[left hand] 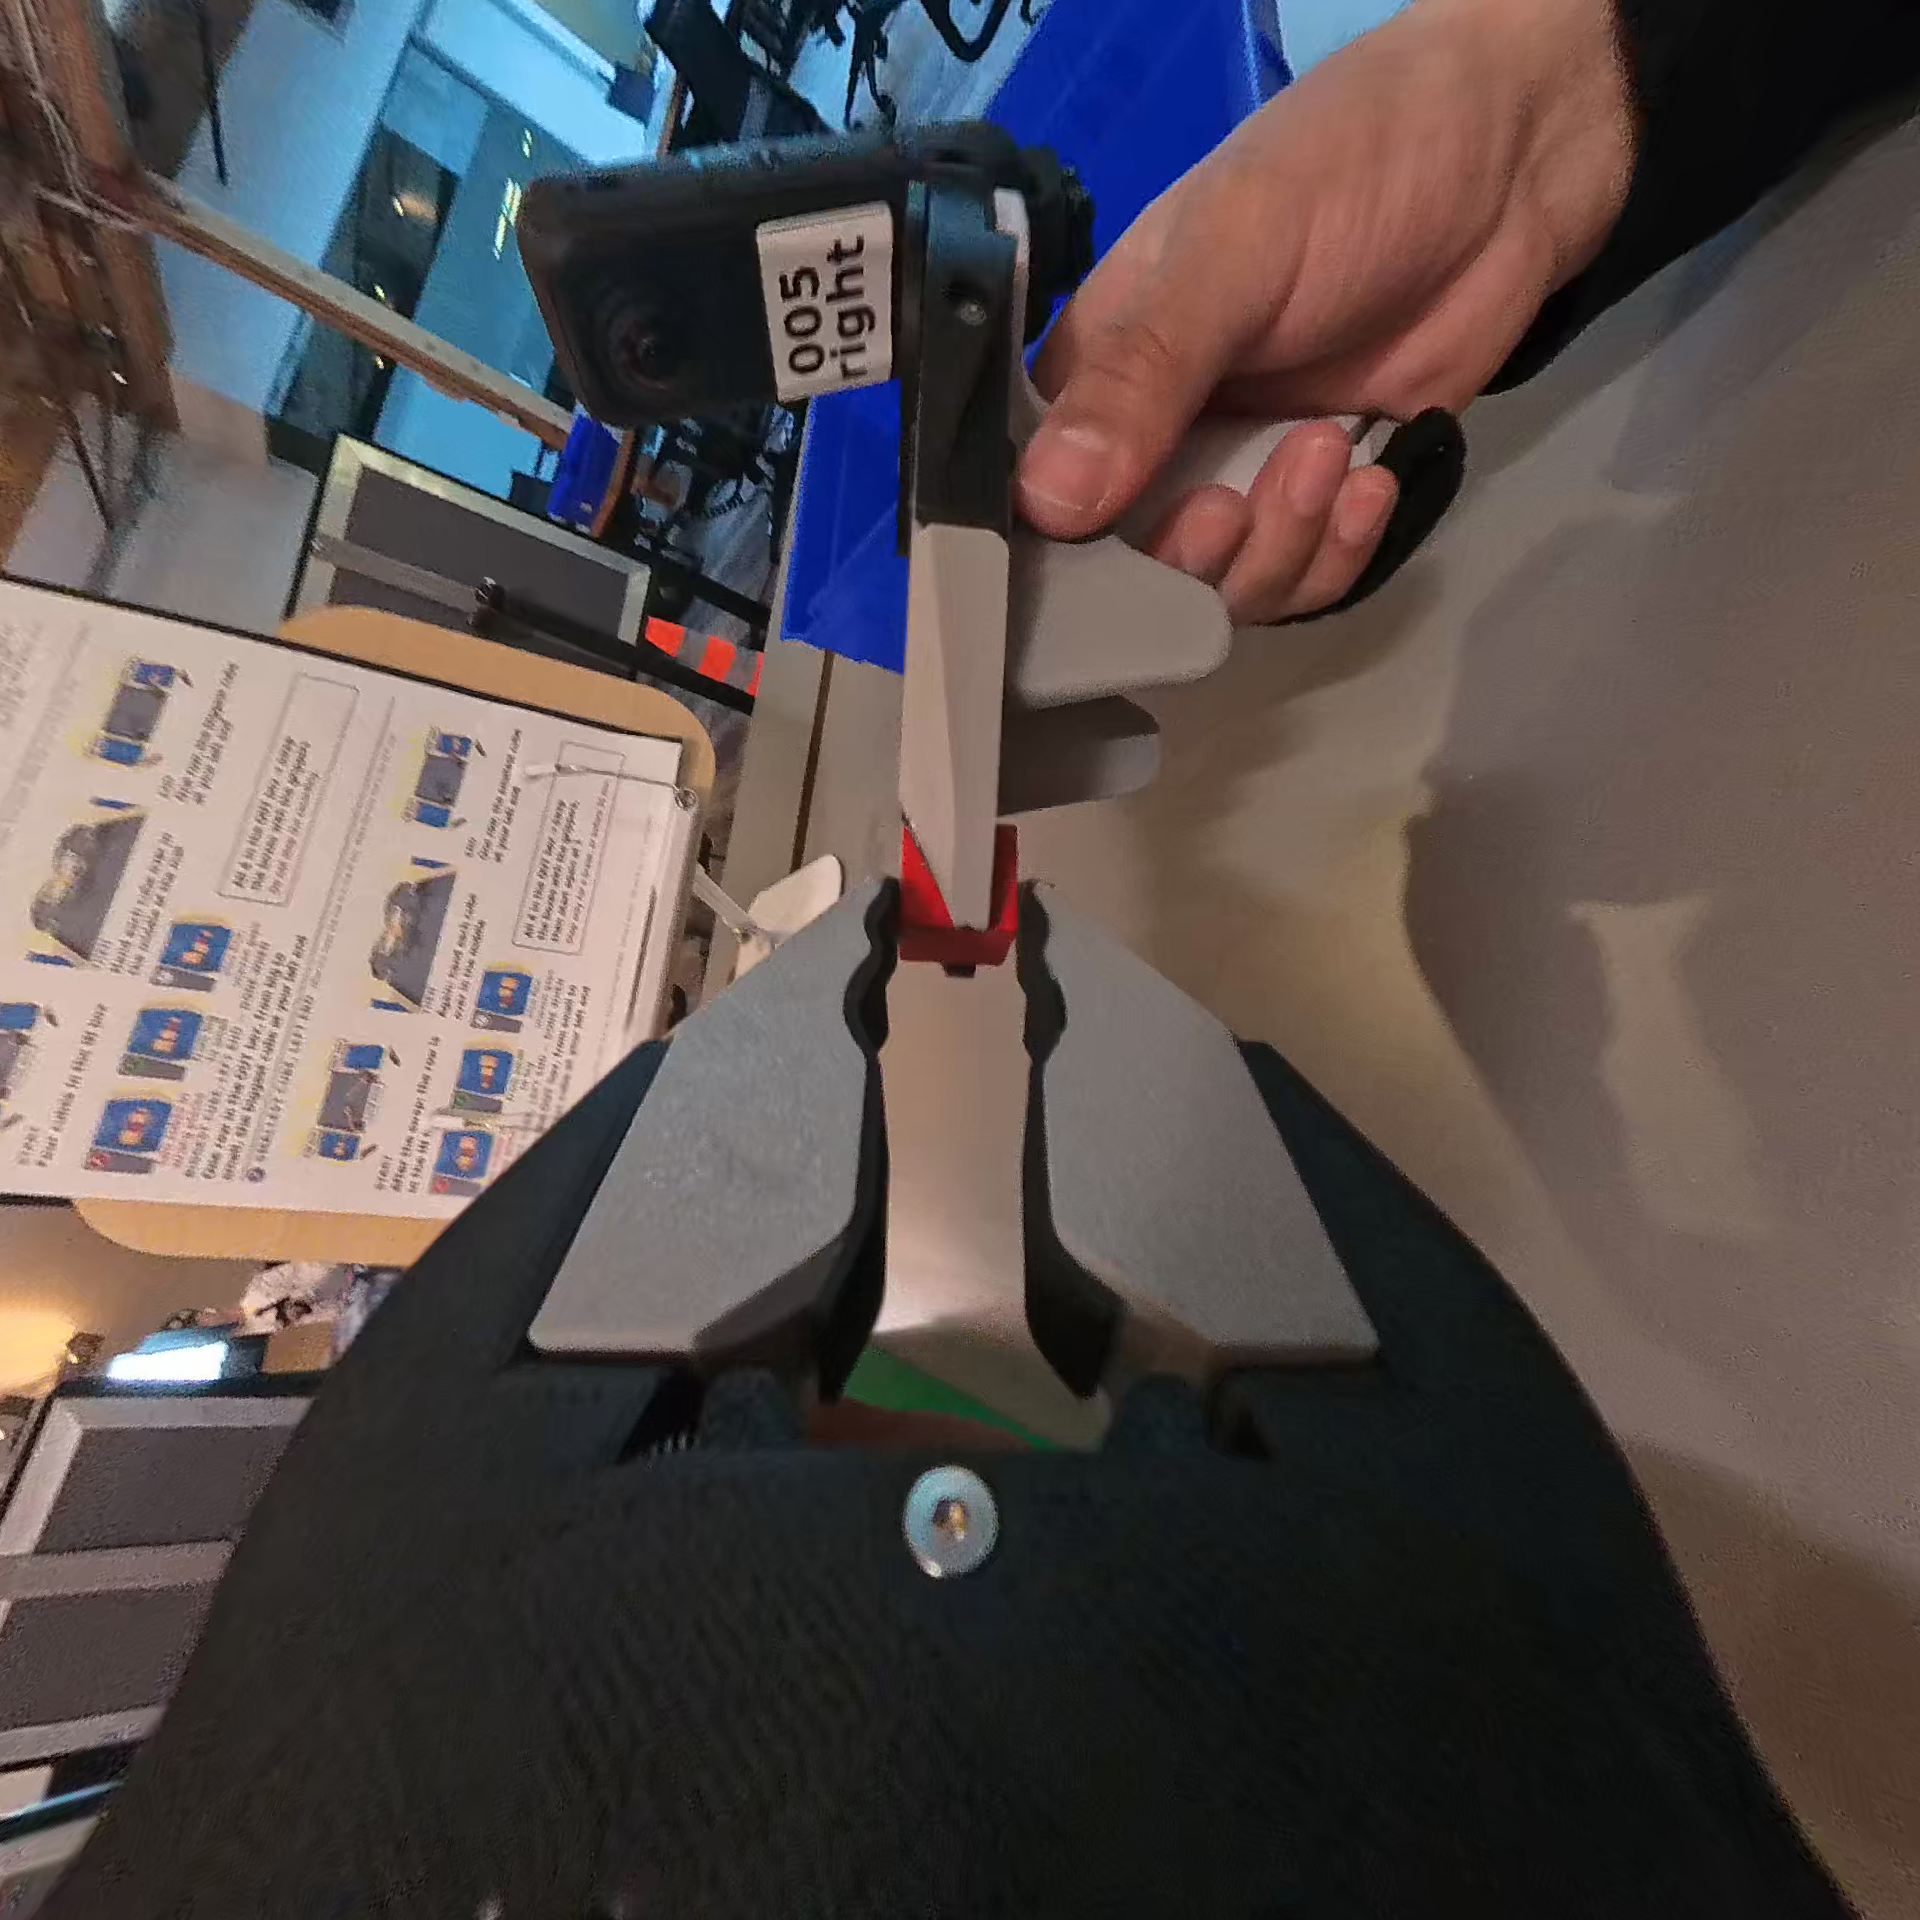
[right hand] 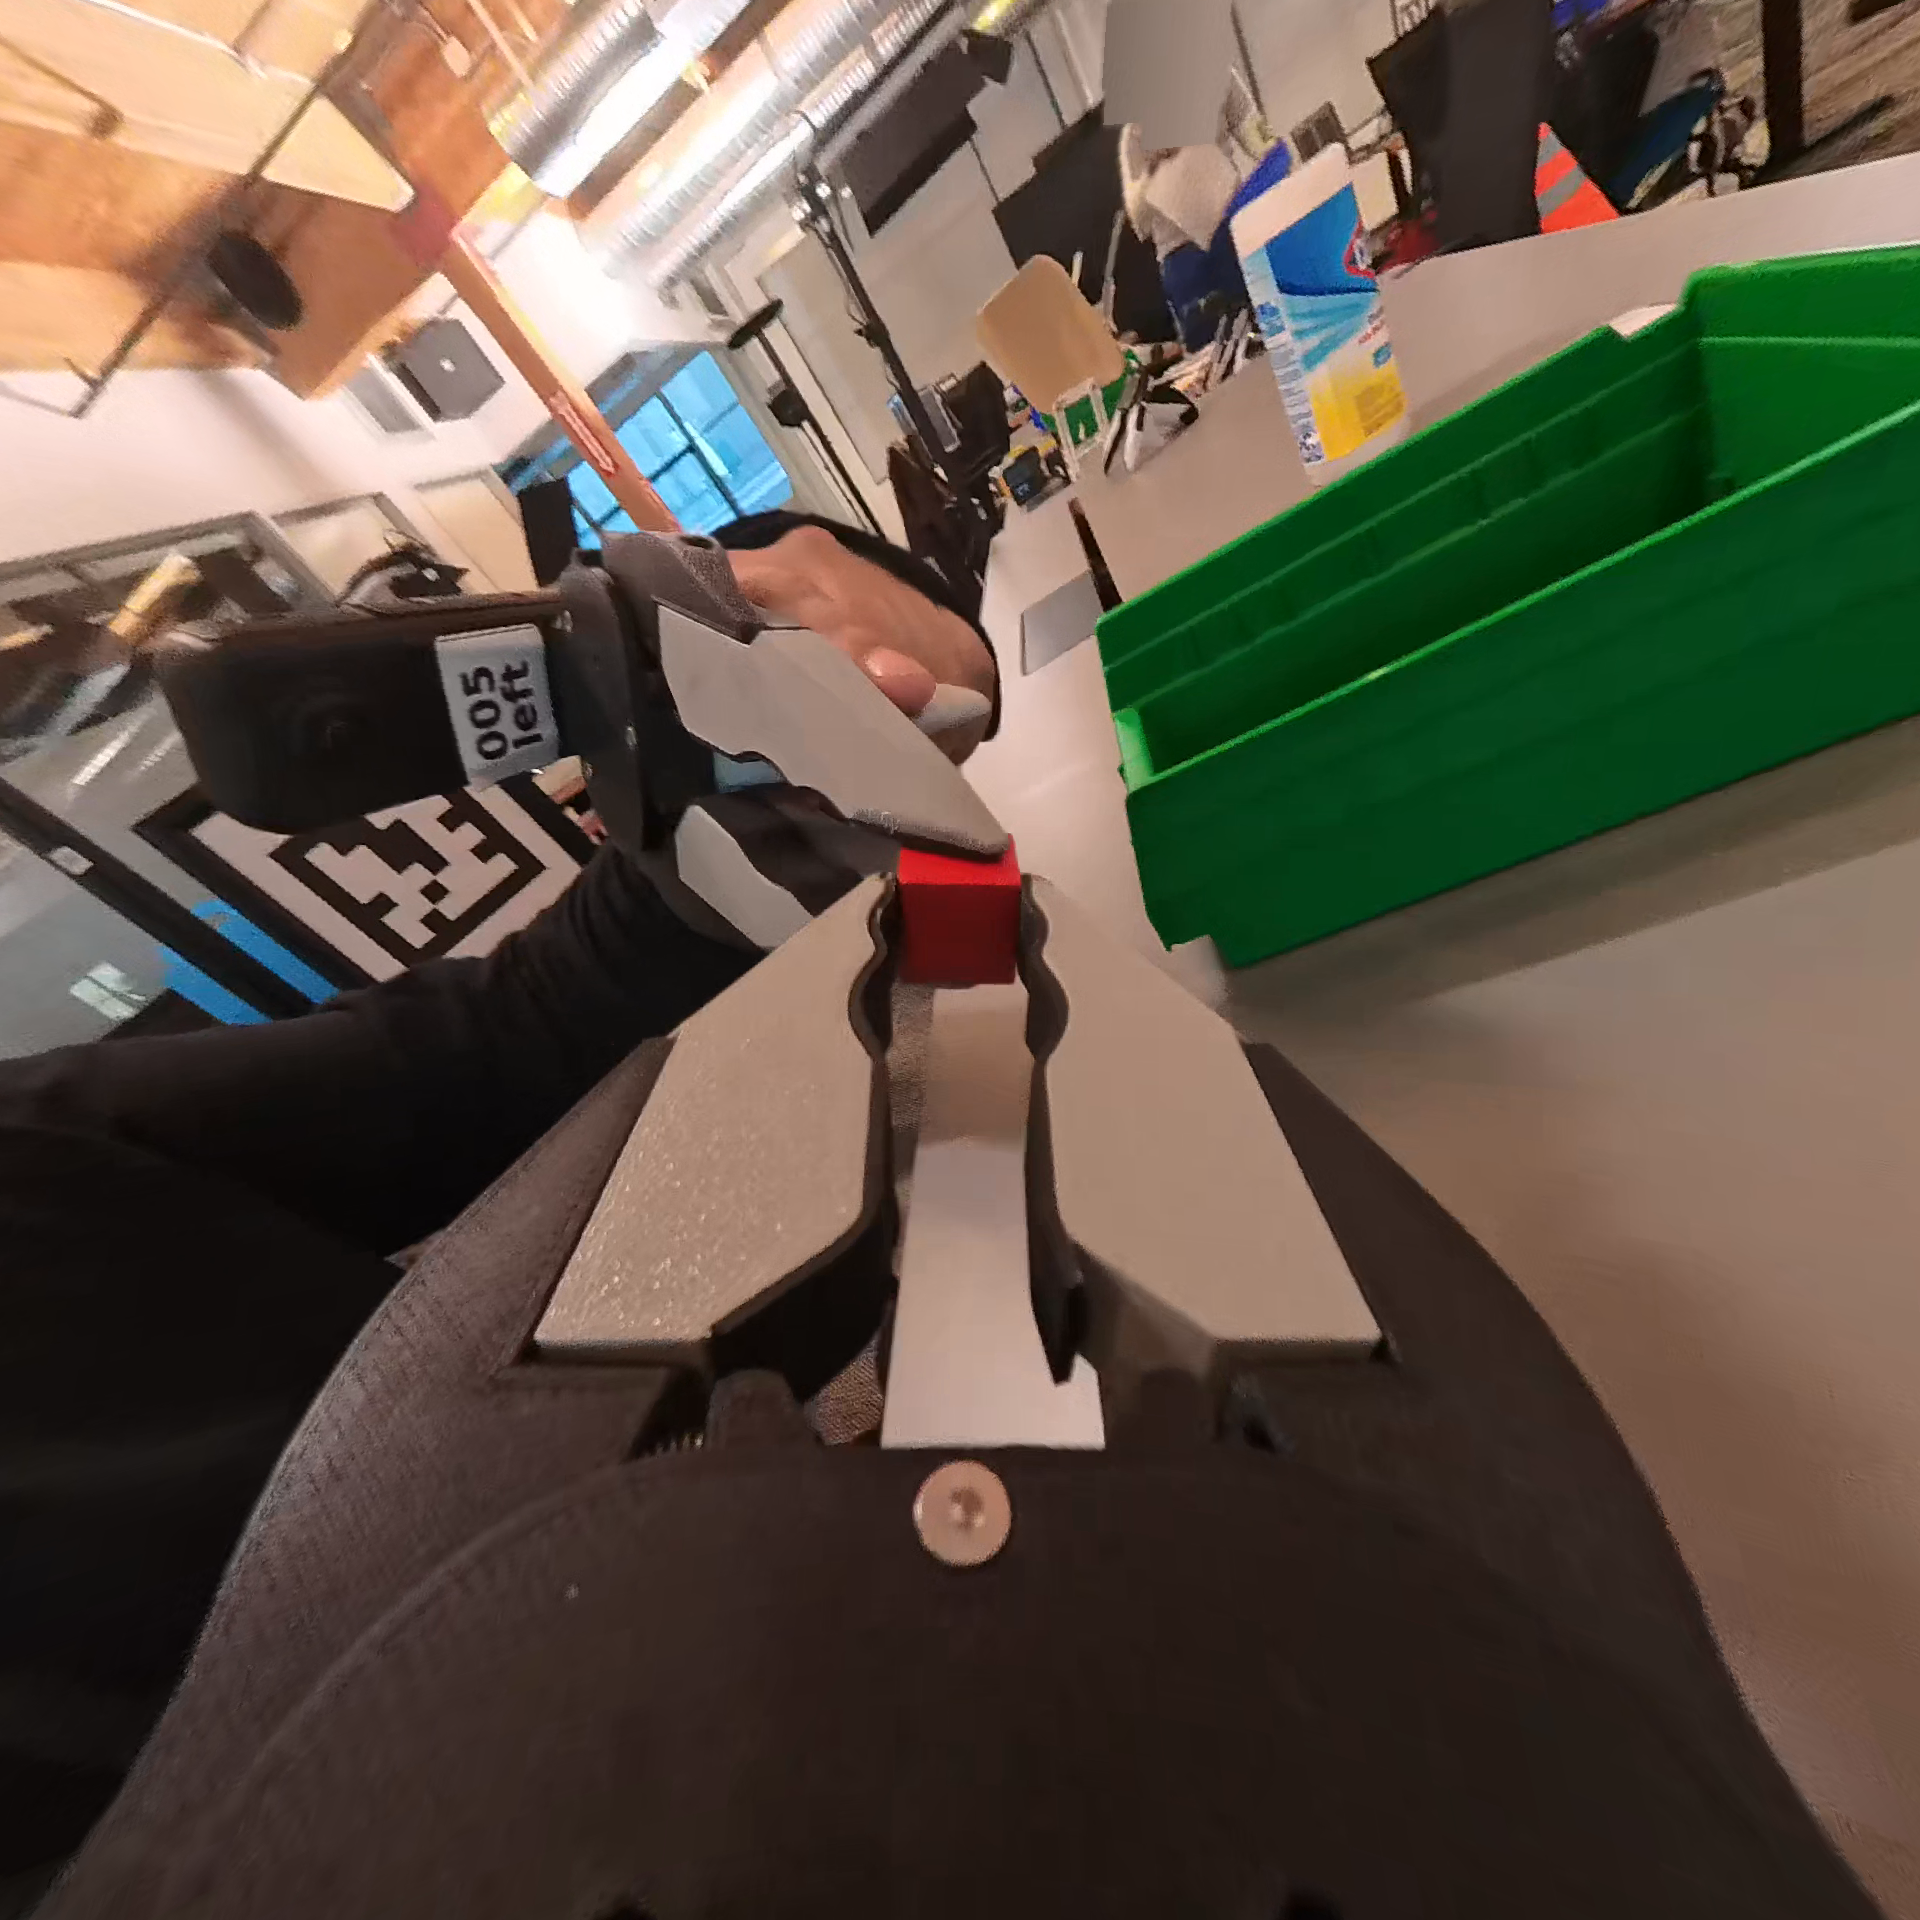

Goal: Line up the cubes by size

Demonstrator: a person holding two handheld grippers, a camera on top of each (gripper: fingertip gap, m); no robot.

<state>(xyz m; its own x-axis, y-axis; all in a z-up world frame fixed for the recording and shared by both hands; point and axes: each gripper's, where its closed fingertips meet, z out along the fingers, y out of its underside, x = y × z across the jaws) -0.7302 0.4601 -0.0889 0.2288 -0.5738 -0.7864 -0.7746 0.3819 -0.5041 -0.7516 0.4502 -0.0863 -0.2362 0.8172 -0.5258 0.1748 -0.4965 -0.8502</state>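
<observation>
A small red cube (right hand: 956, 930) is held above the grey table (right hand: 1558, 1195), with both grippers meeting on it. In the right wrist view my right gripper (right hand: 956, 909) is shut on the cube's two sides. One finger (right hand: 873, 748) of the left gripper lies on top of the cube. In the left wrist view my left gripper (left hand: 956, 920) is shut on the same cube (left hand: 935, 943). One finger (left hand: 956, 707) of the right gripper crosses in front of the cube and hides much of it. No other cubes show.
A green bin (right hand: 1558, 644) stands on the table to the right, with a wipes canister (right hand: 1320, 312) behind it. An instruction sheet on a clipboard (left hand: 312, 914) stands at the left, and a blue bin (left hand: 1122, 156) is beyond the right gripper. A hand (left hand: 1330, 270) holds the right gripper.
</observation>
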